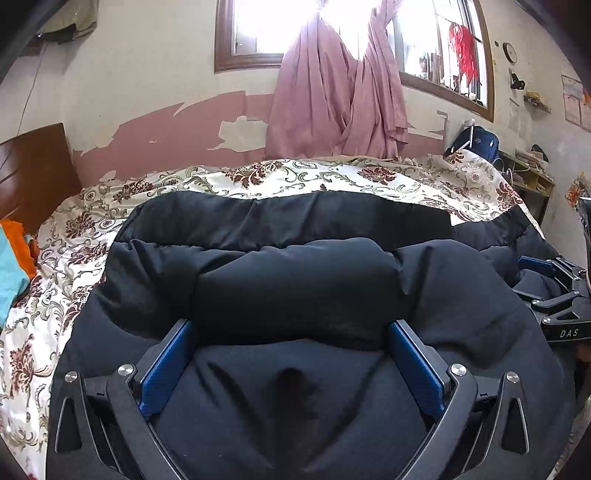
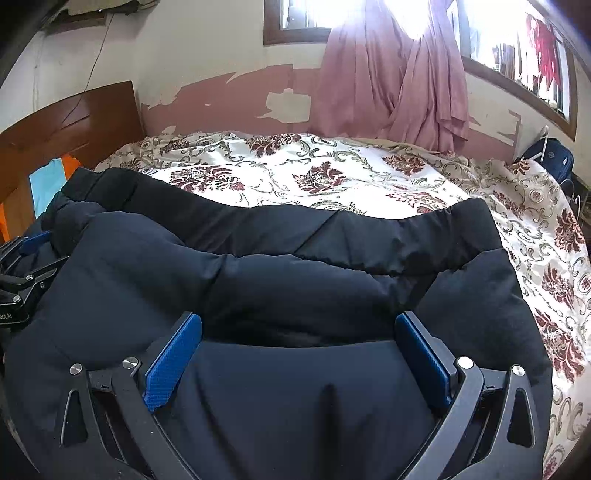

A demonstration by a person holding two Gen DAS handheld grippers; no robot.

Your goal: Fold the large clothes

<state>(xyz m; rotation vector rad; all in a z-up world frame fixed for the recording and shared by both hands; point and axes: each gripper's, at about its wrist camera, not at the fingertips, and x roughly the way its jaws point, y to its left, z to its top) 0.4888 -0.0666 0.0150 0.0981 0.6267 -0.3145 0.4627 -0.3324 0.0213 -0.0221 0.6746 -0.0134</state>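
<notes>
On the floral bedspread point(image 2: 332, 173), the puffy dark jacket point(image 1: 291, 288) bulges between both grippers' wide-spread, released jaws.

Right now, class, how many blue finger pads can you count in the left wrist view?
3. Two belong to the left gripper: one at lower left, one at lower right. A third sits on the right gripper at the right edge; its partner may be hidden by the dark jacket.

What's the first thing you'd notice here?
A big puffy dark jacket sprawls across the near side of the flowery bedspread. The left tool and right tool hang wide open just over it. Behind the bed, pink curtains hang below a glaring window.
</notes>
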